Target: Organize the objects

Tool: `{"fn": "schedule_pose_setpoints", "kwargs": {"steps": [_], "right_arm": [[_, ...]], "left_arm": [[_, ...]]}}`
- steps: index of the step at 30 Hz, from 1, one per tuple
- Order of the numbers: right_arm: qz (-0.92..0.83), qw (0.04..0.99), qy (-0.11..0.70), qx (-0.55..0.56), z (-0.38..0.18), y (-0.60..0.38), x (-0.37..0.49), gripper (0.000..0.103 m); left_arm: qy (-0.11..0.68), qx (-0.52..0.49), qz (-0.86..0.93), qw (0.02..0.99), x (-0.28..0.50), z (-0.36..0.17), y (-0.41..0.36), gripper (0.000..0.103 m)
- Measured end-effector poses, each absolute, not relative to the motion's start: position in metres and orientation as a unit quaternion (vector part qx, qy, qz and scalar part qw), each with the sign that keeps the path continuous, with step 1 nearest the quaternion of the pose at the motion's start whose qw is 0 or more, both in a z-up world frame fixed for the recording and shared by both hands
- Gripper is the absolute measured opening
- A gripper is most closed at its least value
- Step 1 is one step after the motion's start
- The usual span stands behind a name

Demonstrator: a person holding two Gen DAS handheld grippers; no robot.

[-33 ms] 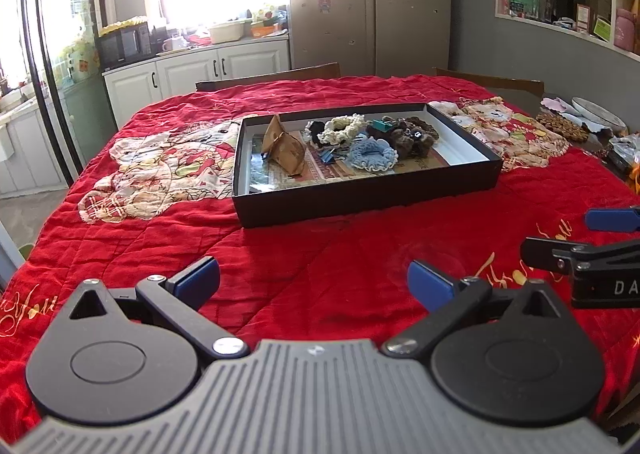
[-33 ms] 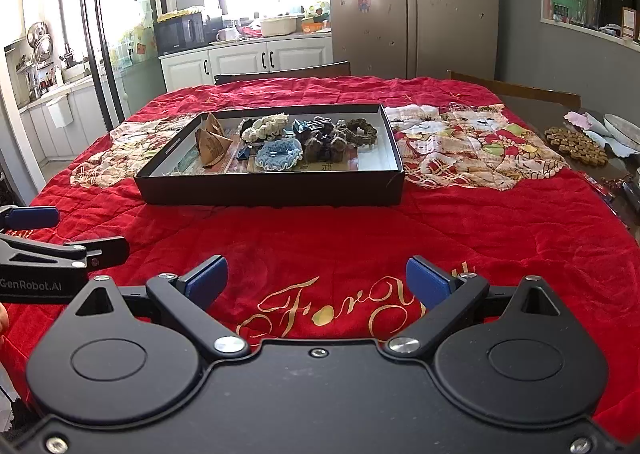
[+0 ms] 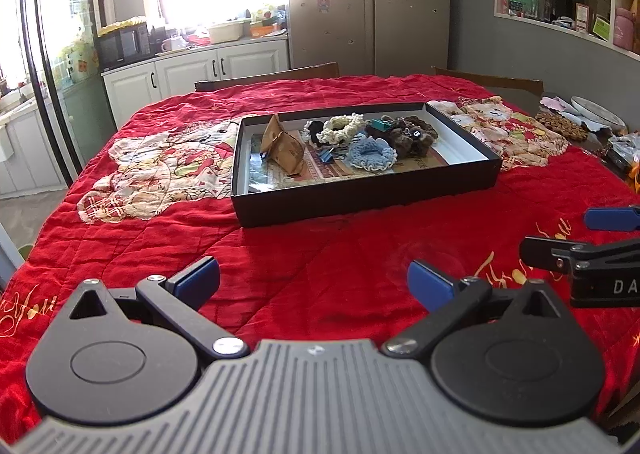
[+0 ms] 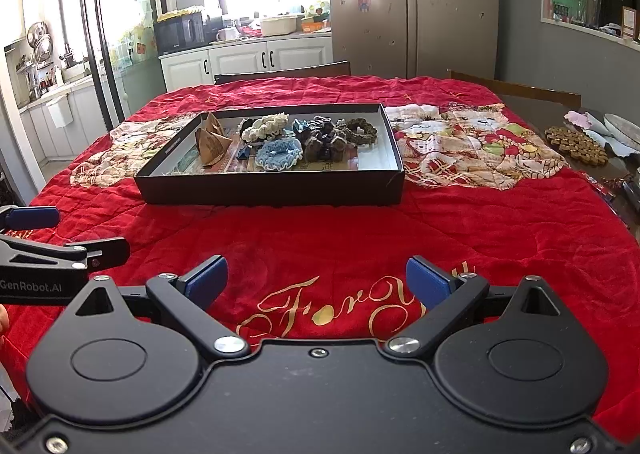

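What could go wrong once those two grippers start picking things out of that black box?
The scrunchies, such as the blue scrunchie, lie bunched against the clips in the black box, so an open right gripper might drag out two things at once. The box sits on a soft, wrinkled red cloth and may slide if nudged. The left gripper is close by; the two might bump.

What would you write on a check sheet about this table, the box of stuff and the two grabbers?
Surface: red quilted cloth covers the table, gold lettering near its front.
Job's things: black tray holds a blue scrunchie, cream scrunchie, brown scrunchies, tan paper packets and binder clips.
Clutter: beaded mat and plates at the right edge.
Grippers: left gripper and right gripper, jaws wide apart, holding nothing.
Cables: nothing seen.
Surroundings: kitchen cabinets, fridge.
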State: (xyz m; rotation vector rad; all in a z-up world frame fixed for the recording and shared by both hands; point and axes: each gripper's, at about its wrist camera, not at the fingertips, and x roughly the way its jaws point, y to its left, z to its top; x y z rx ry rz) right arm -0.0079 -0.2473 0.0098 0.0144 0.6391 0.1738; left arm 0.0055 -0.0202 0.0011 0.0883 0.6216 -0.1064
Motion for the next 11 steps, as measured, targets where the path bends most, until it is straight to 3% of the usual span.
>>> {"fn": "schedule_pose_setpoints", "kwargs": {"steps": [11], "right_arm": [[0.090,0.942,0.323,0.012,0.0034,-0.2472,-0.0040,0.096]], "left_arm": [[0.309,0.021,-0.081,0.948,0.0081,-0.0024,-0.0170,0.103]]}}
